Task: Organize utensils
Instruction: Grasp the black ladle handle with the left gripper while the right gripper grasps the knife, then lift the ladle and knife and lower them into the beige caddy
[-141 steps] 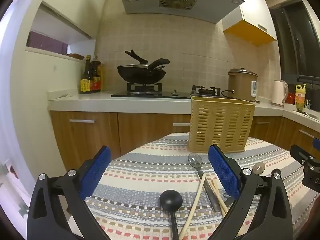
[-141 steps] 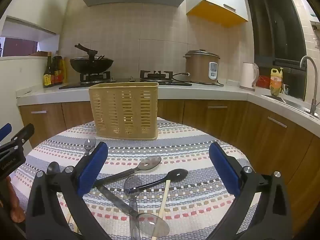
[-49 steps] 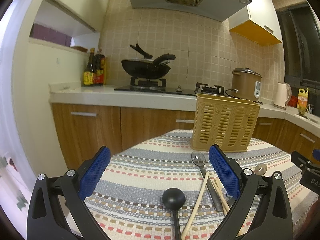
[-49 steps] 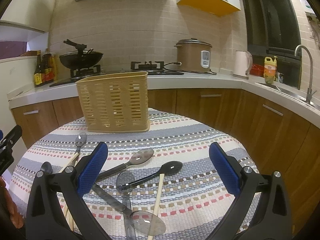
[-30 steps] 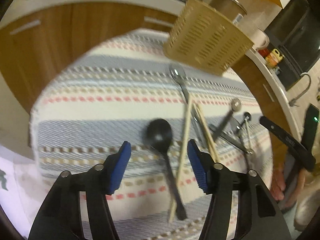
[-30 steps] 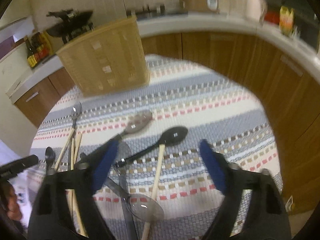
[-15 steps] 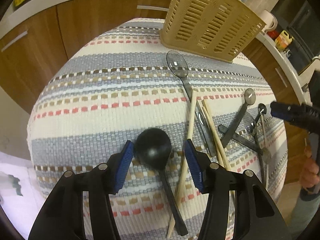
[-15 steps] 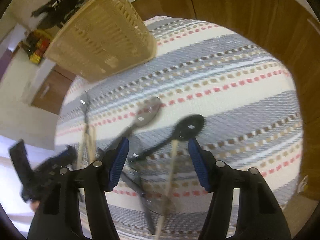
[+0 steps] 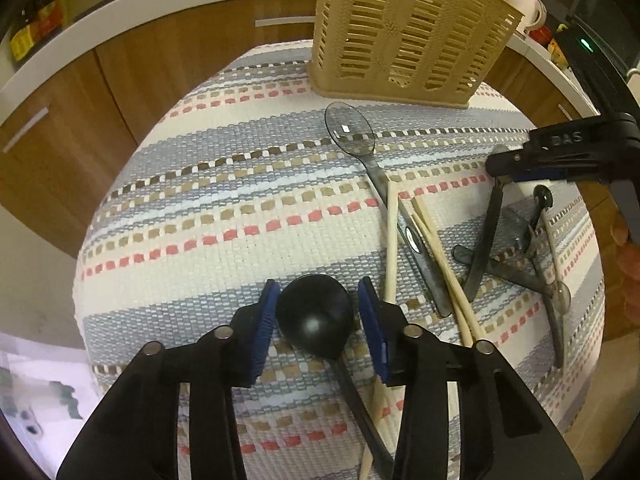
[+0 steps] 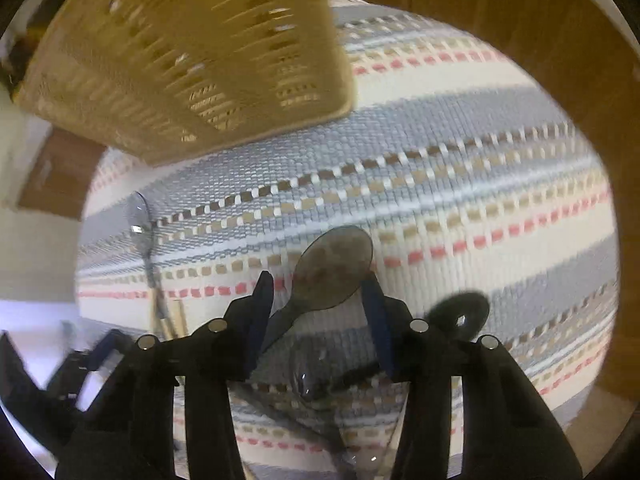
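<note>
1. My left gripper (image 9: 318, 314) sits low over the round desk in its striped woven cloth (image 9: 224, 200). Its blue-padded fingers (image 9: 267, 320) are part-open, bracketing the bowl of the round black plastic ladle (image 9: 314, 316). The left pad seems to touch the bowl; a thin gap shows on the right, so I cannot tell if it is gripped.
2. Open cloth spreads ahead and to the left of that ladle, up to the desk's curved edge. Just right lie three pale wooden chopsticks (image 9: 436, 256) and a clear grey plastic spoon (image 9: 350, 130).
3. My right gripper (image 10: 318, 296) is also down at the cloth, fingers (image 10: 258, 308) part-open on either side of a smoky translucent spoon (image 10: 334, 266). The picture is blurred, so I cannot tell whether the pads touch it.
4. The tan slotted plastic utensil basket (image 9: 404, 32) stands upright at the far side of the desk. A band of bare cloth lies between it and the utensils.
5. Only the left view shows the desk's left edge, with wooden cabinets (image 9: 80, 100) below, and my right gripper from outside.
6. Only the right view shows the desk's right side, bare to the rim, and a black slotted spoon (image 10: 460, 314) just right of my fingers.
7. In the left view I count one ladle, three chopsticks, one basket. The crossed dark spoons at the right are too tangled to count.
</note>
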A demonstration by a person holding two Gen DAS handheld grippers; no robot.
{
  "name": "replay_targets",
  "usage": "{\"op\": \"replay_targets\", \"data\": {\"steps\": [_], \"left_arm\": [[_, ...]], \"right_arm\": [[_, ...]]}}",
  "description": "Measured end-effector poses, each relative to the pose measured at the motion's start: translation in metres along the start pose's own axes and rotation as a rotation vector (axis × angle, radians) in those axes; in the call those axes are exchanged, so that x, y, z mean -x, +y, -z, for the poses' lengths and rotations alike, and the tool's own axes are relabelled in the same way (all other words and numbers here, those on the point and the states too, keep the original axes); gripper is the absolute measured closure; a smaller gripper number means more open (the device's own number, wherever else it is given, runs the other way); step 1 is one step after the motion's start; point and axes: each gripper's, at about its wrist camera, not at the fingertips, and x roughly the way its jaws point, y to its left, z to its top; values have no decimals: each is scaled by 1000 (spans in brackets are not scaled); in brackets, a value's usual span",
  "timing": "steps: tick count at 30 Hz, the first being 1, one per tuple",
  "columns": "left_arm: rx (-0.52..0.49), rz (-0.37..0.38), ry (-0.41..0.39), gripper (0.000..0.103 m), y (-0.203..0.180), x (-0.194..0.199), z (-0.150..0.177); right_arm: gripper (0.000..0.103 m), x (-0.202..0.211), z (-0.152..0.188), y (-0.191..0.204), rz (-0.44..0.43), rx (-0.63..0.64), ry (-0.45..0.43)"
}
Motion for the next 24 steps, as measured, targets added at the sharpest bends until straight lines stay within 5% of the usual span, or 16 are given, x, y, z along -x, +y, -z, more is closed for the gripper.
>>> {"op": "replay_targets", "data": {"steps": [3,7,10,15,24], "left_arm": [[-6,2,-9,68,2,0,0],[-18,1,-20,68,2,1,1],[-8,17,-22,68,5,3,1],[61,100,-52,69,19,5,1],[126,185,-232,69,33,53,0]], "right_arm": [[62,-5,-3,26,111,160,2],[85,-5,-3,39,101,255,0],[89,-2,3,40,94,291,-6],[100,10,22,25,25,293,-66],[100,68,52,-22,-171,252,-214]]}}
